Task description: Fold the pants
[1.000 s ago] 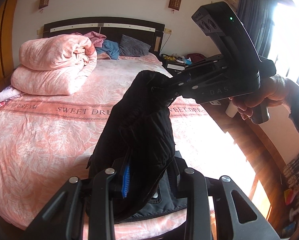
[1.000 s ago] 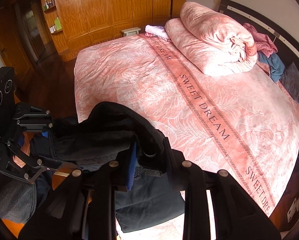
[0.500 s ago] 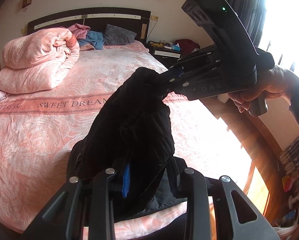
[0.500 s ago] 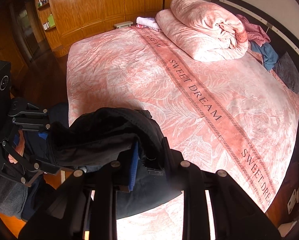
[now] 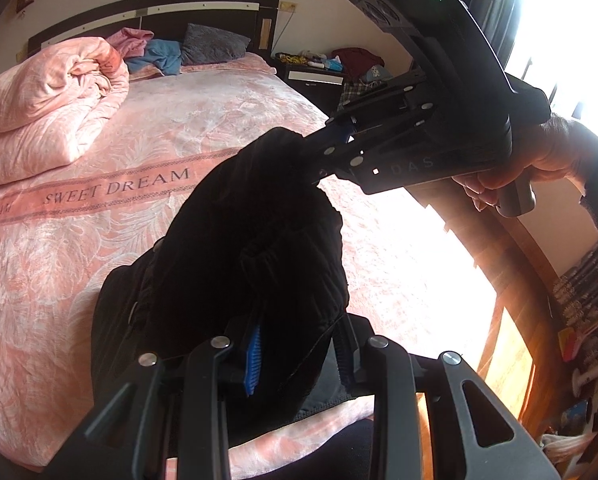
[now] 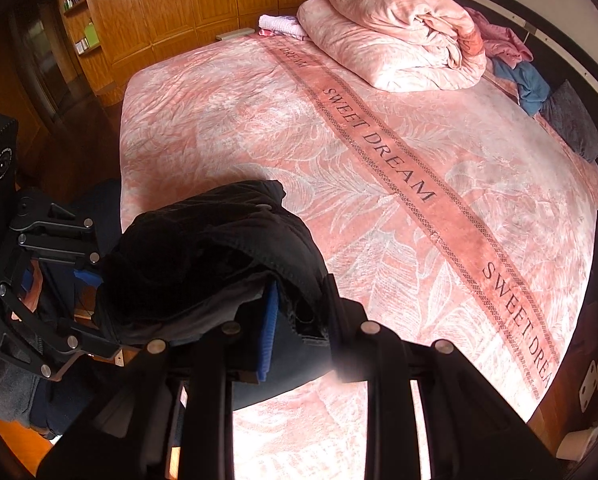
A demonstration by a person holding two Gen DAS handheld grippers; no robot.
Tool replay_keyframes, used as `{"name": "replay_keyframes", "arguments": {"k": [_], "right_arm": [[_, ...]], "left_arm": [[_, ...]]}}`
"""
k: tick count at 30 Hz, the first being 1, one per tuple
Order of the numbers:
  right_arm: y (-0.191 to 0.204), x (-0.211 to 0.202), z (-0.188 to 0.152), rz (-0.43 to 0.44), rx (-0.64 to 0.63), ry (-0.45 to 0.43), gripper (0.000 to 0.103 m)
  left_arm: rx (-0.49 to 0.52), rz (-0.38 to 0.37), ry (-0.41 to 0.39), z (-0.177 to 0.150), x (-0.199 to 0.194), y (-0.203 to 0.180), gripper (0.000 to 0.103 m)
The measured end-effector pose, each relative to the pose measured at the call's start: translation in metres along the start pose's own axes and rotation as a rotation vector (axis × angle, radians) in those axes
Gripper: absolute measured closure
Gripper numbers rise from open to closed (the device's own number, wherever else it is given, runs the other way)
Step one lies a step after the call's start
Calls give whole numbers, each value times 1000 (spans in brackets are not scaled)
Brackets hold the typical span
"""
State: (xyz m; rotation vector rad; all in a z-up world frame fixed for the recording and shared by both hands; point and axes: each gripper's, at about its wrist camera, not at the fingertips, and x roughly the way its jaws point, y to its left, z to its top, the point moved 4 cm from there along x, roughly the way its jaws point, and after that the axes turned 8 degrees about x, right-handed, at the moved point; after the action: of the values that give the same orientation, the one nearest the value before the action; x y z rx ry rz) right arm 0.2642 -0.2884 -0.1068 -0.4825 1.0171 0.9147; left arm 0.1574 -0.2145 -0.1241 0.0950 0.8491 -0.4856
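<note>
Both grippers are tipped downward over the near edge of the bed [image 6: 227, 128], each pinching a bunch of the black pants [image 5: 255, 248] between its blue-lined jaws. The bed is by far the biggest thing here: its pink leaf-patterned cover lies flat and bare across most of its width, leaving wide open room from the middle out to 12 o'clock in the right wrist view. A woven band crosses it, reading "SWEET DREAM" over and over. A rolled pink duvet [image 6: 395, 40] sits at about 1 o'clock in that view, with loose clothes and a grey pillow [image 5: 213, 44] against the dark headboard beyond.

The pants hang in a dark hump between the two tools, their lower part draped on the cover at the bed's near edge. The left gripper [image 5: 299, 356] clamps cloth at 6 o'clock in its own view. The right gripper [image 5: 319, 152] comes in from 2 o'clock, a hand [image 5: 539, 160] wrapped round its handle, with "DAS" faintly legible on its body and a green light lit on top.
</note>
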Motion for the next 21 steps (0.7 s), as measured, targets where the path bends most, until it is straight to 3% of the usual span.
{"name": "replay_keyframes", "arguments": {"k": [21], "right_arm": [[-23,45,-47,-41,6,115,81]], "left_arm": [[56,-28,128,-14,65,-16,73]]}}
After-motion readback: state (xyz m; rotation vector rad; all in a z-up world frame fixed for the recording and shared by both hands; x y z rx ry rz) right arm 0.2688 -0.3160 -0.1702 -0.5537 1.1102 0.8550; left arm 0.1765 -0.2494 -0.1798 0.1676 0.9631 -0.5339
